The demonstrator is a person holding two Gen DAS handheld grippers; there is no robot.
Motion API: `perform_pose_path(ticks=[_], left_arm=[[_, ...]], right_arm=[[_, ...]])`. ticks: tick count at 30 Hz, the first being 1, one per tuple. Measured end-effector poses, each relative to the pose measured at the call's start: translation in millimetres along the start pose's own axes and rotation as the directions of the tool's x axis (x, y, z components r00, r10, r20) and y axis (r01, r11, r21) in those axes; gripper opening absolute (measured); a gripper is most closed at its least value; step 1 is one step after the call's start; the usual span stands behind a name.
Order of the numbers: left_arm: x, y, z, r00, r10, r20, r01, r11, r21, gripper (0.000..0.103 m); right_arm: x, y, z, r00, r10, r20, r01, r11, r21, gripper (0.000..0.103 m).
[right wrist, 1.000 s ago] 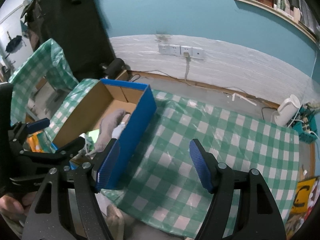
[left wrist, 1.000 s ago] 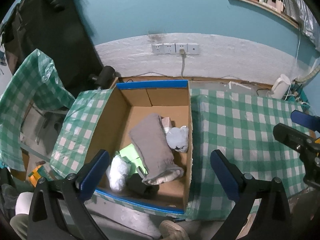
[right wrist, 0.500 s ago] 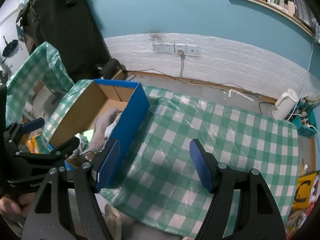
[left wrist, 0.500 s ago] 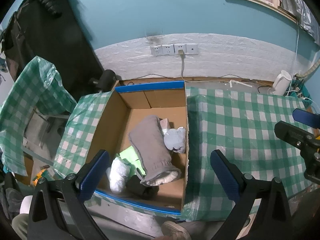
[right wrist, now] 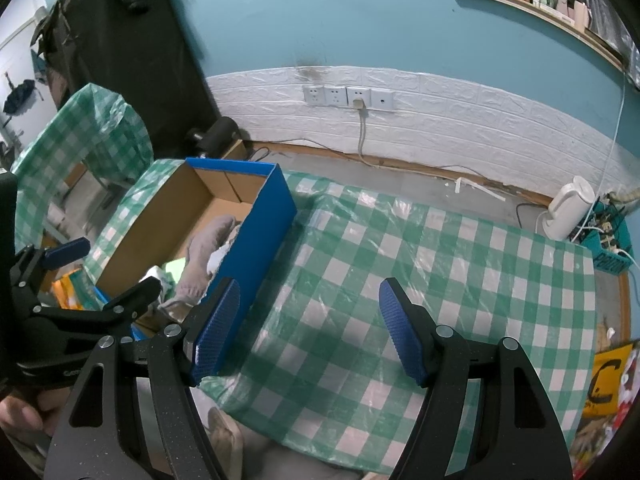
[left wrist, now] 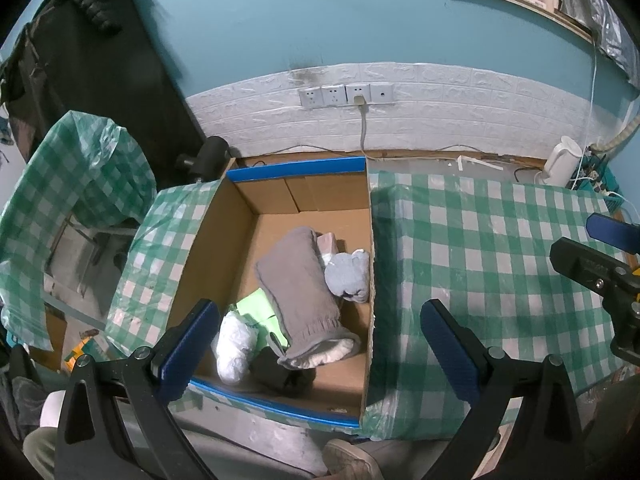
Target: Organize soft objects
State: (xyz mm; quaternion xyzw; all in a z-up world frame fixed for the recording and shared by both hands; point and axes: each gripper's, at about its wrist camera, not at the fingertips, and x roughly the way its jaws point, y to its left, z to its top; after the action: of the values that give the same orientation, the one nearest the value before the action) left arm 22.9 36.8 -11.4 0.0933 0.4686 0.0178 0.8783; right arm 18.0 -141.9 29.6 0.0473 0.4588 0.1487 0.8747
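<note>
Soft items fill box [left wrist: 304, 200]; left gripper [left wrist: 316, 344] above, empty.

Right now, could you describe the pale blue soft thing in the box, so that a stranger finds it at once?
Find the open cardboard box with blue outer walls left of the green checked tablecloth. Inside, a long grey knitted sock lies diagonally. The small pale blue plush bundle sits between that sock and the box's right wall, the only blue, rounded item there.
</note>
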Motion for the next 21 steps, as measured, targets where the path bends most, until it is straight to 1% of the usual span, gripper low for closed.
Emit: perform_pose_path(ticks=[21], left_arm=[[-2.2, -3.9, -0.8, 1.0, -0.004, -0.001, 0.004, 1.0, 0.005, 0.101]], right_arm=[[-0.5, -1.4, -0.5, 1.0, -0.001, -0.002, 0.001, 1.0, 0.0, 0.072]])
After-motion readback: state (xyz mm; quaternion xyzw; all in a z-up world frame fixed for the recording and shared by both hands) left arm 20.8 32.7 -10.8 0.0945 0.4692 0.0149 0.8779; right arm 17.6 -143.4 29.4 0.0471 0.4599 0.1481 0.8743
